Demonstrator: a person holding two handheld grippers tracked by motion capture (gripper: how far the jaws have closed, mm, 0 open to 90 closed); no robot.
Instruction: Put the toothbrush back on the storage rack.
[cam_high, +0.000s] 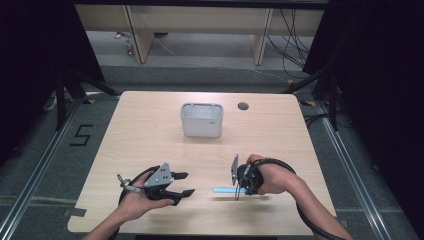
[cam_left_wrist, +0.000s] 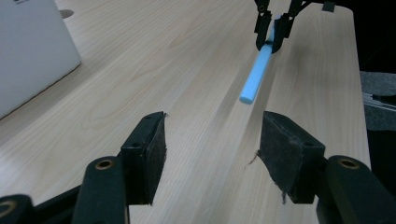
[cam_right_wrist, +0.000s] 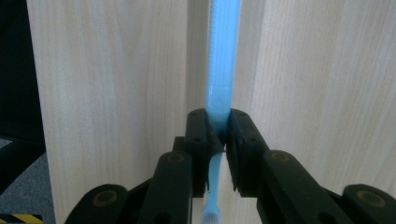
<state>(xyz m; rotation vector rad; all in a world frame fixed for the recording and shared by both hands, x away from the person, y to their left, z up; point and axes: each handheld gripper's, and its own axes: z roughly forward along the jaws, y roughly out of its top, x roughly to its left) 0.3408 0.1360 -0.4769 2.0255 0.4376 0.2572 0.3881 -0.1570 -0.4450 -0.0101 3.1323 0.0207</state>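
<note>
- Right gripper (cam_high: 239, 181), lower right of centre in the high view: jaws clenched on a light-blue toothbrush (cam_high: 223, 189). The handle sticks out level toward the left of the frame, just above the table (cam_high: 150, 125).
- Right gripper view: the two black pads pinch the toothbrush (cam_right_wrist: 219, 70) near the neck. The long handle runs up to the top edge of the frame; the thin neck and white bristle head hang down at bottom centre, between the jaw arms.
- Left gripper (cam_high: 182, 184), lower left of centre in the high view: released, jaws apart, nothing between them. It rests in the person's left hand (cam_high: 137, 202), with its jaws pointing toward the right of the frame at the toothbrush's free end.
- Left gripper view: pads (cam_left_wrist: 152, 149) stand wide at the bottom of the frame over bare wood. The toothbrush (cam_left_wrist: 259, 74) sits upper right, held at its far end by the right gripper (cam_left_wrist: 275, 28), its blunt handle end nearest the camera and clear of the left pads.
- White rectangular container (cam_high: 201, 120) stands upright at upper centre of the table in the high view, well apart from both grippers; its corner fills the upper left of the left gripper view.
- Round grommet hole (cam_high: 243, 106) in the tabletop just right of the container.
</note>
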